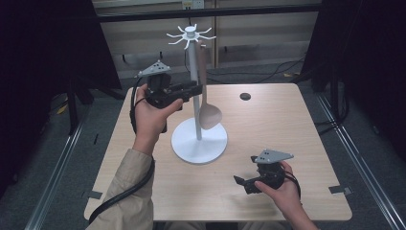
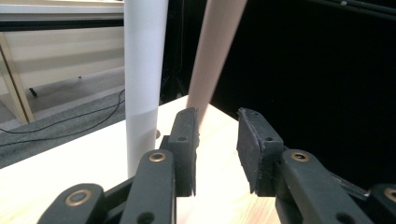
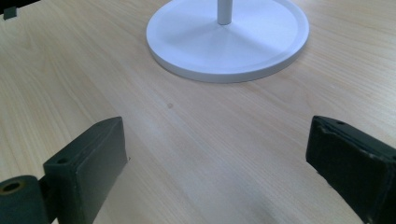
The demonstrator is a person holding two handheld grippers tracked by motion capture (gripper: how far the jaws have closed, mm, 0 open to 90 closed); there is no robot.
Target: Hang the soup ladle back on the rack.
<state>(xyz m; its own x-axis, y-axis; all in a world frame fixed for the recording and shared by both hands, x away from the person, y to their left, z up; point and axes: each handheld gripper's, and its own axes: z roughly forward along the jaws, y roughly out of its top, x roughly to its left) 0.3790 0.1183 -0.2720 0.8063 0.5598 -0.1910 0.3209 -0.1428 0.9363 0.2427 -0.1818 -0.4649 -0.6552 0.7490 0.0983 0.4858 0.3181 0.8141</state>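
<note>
A white stand (image 1: 194, 72) with a ring of hooks on top rises from a round base (image 1: 199, 141) in the middle of the table. A beige spoon (image 1: 209, 116) hangs from one hook, bowl down, just right of the pole. My left gripper (image 1: 195, 90) is held level at the pole, its tips by the spoon's handle. In the left gripper view the jaws (image 2: 217, 126) stand apart with nothing pressed between them; the handle (image 2: 215, 51) runs up just beyond them, beside the pole (image 2: 144, 70). My right gripper (image 1: 242, 182) hovers low at the front right, wide open (image 3: 217, 154), facing the base (image 3: 229, 42).
A small black disc (image 1: 245, 96) lies on the wooden table (image 1: 287, 143) at the back right. Cables trail over the grey floor behind the table. Dark curtains hang on both sides.
</note>
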